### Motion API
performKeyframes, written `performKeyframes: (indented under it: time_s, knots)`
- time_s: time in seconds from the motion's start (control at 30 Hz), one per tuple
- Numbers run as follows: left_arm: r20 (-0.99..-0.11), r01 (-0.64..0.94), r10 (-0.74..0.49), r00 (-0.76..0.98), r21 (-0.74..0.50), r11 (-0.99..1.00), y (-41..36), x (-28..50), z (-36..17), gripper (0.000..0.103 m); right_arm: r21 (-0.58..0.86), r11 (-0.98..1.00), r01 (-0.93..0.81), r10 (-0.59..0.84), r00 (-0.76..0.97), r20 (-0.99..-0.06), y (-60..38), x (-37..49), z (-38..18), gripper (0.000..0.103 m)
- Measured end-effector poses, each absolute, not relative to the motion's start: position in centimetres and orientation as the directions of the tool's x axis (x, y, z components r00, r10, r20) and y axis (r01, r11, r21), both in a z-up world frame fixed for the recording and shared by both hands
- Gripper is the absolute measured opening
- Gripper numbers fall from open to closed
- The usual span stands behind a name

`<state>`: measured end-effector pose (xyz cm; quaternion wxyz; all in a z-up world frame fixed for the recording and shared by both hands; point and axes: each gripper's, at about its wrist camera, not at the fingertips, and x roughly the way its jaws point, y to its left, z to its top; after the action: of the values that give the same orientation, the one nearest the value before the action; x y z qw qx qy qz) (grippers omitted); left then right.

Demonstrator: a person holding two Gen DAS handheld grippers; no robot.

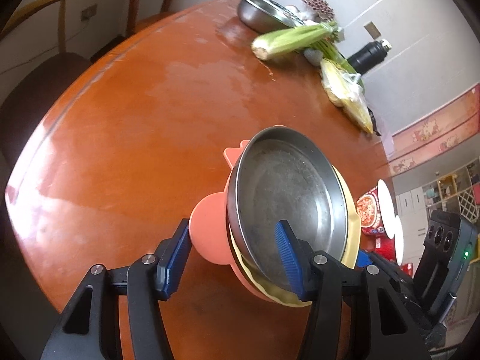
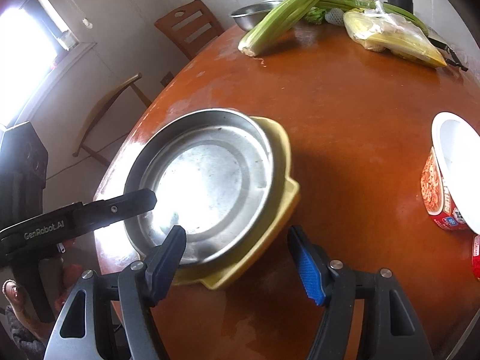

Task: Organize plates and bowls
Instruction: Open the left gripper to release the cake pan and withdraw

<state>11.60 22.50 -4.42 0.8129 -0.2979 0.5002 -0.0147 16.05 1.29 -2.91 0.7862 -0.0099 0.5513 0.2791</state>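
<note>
Left claw (image 1: 234, 258) was spread wide, straddling the near rim of the steel plate (image 1: 288, 192), stacked on a yellow plate (image 1: 351, 240) and pink plate (image 1: 210, 234). Pink showed only in the left view. Right claw (image 2: 237, 258) was released, at the stack's near edge; instant-noodle cup (image 2: 450, 180) right on the tabletop (image 2: 345, 150).

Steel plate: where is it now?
The steel plate tops the yellow tray and pink plate, near the table edge; the left claw straddles the stack's rim.
</note>
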Motion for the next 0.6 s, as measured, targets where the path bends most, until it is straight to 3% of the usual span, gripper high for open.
performKeyframes:
  time_s: [0.6]
  knots:
    - [-0.827,-0.237,-0.316,0.465,-0.46,0.856,19.5,17.4,-4.8,0.058,0.247,0.887,-0.39,0.376,0.301,-0.876,-0.5,18.8,-3.1,0.07]
